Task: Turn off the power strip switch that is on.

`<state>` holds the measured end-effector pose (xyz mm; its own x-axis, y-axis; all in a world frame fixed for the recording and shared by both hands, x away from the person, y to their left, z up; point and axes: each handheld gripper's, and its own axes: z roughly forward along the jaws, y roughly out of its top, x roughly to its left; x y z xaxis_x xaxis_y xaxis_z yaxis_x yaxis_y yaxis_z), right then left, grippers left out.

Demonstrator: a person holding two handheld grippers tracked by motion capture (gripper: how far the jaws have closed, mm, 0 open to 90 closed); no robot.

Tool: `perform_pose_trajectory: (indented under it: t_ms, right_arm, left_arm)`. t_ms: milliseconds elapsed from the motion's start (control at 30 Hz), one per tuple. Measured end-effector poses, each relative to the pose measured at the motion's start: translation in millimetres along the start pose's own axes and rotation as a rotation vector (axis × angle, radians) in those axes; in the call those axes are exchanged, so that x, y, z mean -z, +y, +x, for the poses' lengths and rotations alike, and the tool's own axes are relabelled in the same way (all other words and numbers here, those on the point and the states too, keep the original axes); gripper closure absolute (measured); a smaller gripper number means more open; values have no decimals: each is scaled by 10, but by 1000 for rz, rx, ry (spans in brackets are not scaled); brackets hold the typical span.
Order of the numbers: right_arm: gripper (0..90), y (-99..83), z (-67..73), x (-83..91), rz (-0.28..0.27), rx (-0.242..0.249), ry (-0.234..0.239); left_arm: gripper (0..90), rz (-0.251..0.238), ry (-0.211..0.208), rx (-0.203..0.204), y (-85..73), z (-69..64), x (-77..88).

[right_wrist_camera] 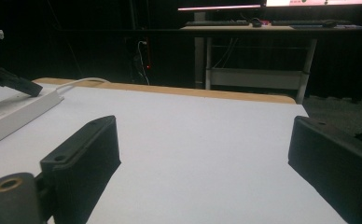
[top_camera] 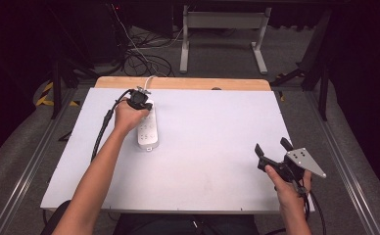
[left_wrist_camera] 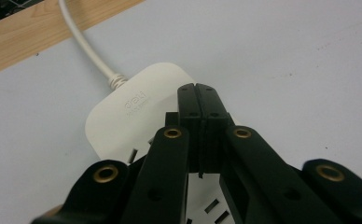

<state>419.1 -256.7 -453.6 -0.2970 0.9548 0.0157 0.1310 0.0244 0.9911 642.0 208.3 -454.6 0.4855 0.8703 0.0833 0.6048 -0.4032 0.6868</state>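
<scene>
One power strip (top_camera: 148,128) is seen on the table (top_camera: 217,147). Two tongs counted: left tongs (left_wrist_camera: 198,88) closed, empty, over the strip; right tongs (right_wrist_camera: 207,154) wide open, empty.

Power strip (top_camera: 147,128) lies on the table (top_camera: 212,147) at ten o'clock; left gripper (top_camera: 140,99) over its far end; right gripper (top_camera: 273,152) at four o'clock.

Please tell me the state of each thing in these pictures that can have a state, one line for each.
Left gripper: jaws shut with nothing between them, tips over the power strip's cable end.
Right gripper: jaws open, empty, away from the strip.
Power strip: lying flat on the white table, sockets up, no plug in the visible sockets.
Strip cable: attached, running off the far edge.
</scene>
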Motion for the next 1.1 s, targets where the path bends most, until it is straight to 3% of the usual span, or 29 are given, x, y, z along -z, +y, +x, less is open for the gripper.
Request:
perform_pose_trajectory:
  t_ms: [1100]
  right_arm:
    - [92, 1, -2, -10, 0, -8, 6]
  left_arm:
    - [900, -25, -28, 31, -33, 44, 4]
